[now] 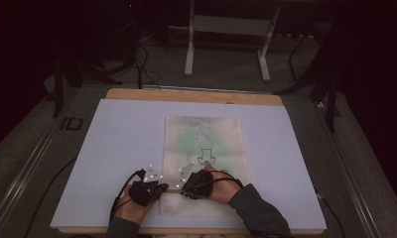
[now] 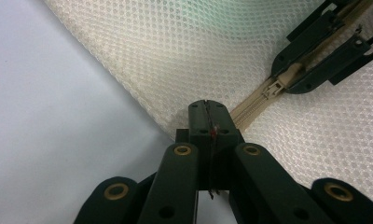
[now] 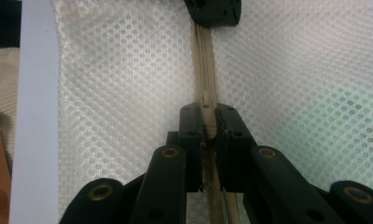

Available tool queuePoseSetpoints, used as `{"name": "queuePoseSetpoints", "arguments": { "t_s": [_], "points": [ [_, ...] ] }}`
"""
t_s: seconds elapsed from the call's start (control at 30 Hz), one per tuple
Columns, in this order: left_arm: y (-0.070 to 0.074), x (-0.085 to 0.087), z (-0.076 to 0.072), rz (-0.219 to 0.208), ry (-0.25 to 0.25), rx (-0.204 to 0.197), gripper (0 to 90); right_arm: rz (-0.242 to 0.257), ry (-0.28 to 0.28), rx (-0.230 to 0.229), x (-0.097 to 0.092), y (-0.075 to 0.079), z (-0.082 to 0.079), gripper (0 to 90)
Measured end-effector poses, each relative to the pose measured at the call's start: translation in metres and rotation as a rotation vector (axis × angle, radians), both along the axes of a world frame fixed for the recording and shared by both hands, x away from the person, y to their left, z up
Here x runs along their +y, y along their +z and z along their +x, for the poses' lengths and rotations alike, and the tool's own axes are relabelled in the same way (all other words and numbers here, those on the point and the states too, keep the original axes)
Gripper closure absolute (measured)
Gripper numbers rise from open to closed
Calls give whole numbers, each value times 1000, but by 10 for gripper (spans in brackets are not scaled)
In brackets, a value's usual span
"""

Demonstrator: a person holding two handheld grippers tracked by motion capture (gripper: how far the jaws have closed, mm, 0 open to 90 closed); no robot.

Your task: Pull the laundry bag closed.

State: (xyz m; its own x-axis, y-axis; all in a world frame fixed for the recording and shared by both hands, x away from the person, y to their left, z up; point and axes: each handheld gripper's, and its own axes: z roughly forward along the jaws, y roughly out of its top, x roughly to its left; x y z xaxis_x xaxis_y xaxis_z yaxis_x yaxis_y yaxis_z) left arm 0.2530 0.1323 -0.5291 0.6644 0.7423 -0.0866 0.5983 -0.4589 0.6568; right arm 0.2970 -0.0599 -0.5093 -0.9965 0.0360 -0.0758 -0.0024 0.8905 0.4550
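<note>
Here's the desk (image 1: 196, 95), a wooden top showing as a tan strip along its far edge. A big pale board (image 1: 112, 163) covers nearly all of it. Flat on that board, just right of centre, lies a cream mesh bag (image 1: 206, 134), its near end reaching toward the front edge.

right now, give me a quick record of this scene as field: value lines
surface: white board on a wooden table
item: cream mesh bag, lying flat, something green inside
zipper: beige zipper running across the bag near the person's side
left gripper: shut on the mesh at the bag's edge, at the zipper's end
right gripper: shut on the zipper pull
likely work: sliding the zipper along, left holding the bag steady
</note>
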Motion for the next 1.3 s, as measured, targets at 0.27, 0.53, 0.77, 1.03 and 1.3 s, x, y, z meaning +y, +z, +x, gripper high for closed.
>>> {"name": "queuePoseSetpoints", "arguments": {
  "t_s": [0.27, 0.53, 0.77, 1.03, 1.3],
  "points": [
    [0, 0, 0, 2, 2, -1, 896, -11, -1, -7, 0, 1, -2, 822],
    [0, 0, 0, 2, 3, 1, 895, -7, -4, -9, -7, 1, -2, 821],
    [0, 0, 0, -1, 2, 0, 895, -15, -7, -7, -9, 1, -3, 822],
    [0, 0, 0, 0, 3, 0, 895, -17, -7, -6, -13, 1, -3, 822],
    [0, 0, 0, -1, 3, 0, 895, -9, -3, -12, -16, 1, -4, 822]
  ]
}}
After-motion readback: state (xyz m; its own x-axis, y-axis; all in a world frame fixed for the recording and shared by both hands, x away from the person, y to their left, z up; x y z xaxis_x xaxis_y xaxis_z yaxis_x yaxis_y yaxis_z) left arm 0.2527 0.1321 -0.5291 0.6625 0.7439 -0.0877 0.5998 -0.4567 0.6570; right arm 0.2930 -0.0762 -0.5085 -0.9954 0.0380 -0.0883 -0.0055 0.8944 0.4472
